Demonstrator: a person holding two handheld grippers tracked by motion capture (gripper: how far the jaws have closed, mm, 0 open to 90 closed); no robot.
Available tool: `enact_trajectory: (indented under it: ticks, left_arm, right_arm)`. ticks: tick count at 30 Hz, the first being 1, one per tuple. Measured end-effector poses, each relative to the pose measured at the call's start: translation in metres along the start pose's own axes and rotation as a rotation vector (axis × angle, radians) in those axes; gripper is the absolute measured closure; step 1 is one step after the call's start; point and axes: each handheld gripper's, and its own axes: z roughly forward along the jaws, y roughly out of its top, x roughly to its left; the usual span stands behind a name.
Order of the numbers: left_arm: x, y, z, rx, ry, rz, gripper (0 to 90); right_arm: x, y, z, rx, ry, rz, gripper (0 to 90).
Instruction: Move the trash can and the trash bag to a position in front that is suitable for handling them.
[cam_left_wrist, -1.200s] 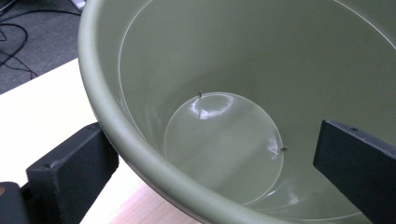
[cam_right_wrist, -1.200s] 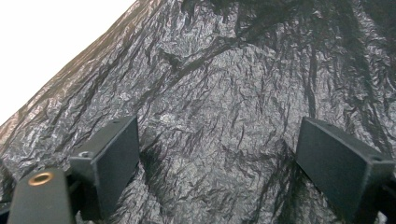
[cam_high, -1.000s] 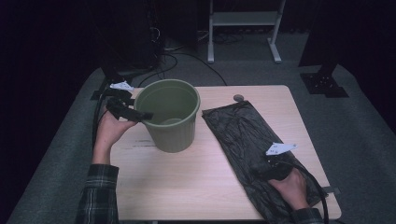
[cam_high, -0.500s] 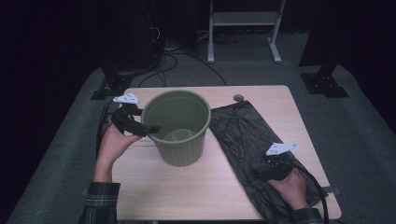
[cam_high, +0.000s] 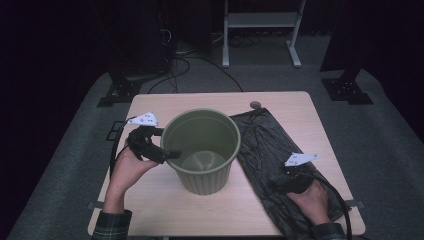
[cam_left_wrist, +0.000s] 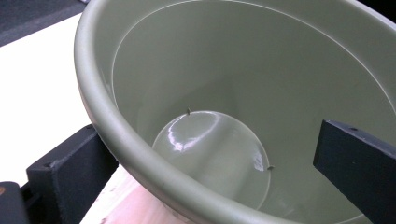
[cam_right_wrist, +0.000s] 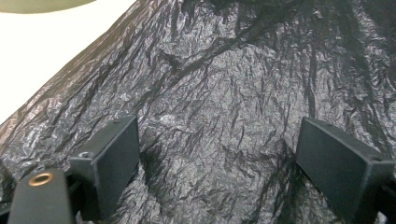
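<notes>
At the left of the table (cam_high: 280, 107), the left gripper (cam_high: 167, 154) reaches in from the near-left side and straddles the near-left rim of the green bucket (cam_high: 202, 172). In the left gripper view one black jaw sits outside the wall, low at the left, and the other hangs inside the bucket (cam_left_wrist: 233, 70) at the right. The jaws stand wide apart there, and the wall passes between them; the inner jaw looks clear of the wall, so the jaws read as open rather than clamped. The bucket stands upright at the middle of the table, its pale round floor bare.

Just right of the bucket lies a black plastic bag (cam_high: 265, 150), spread flat and crinkled, running from the far middle toward the near right corner. The right gripper (cam_high: 282, 184) rests low over its near end. In the right gripper view its jaws are spread wide with the wrinkled bag (cam_right_wrist: 224, 93) lying flat between them, nothing pinched.

No brand, label or readable writing shows on the bucket or the bag.
</notes>
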Motion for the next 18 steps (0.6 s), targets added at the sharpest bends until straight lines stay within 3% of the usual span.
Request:
enact_trajectory:
  ticks: [10, 18]
  left_arm:
    - [-0.028, -0.001, 0.004, 0.019, -0.024, 0.030, 0.0]
    - [-0.027, 0.005, 0.002, 0.036, -0.006, 0.020, 0.0]
  right_arm:
    - [0.000, 0.000, 0.000, 0.000, 0.000, 0.000, 12.3]
    - [0.000, 0.000, 0.000, 0.000, -0.001, -0.001, 12.3]
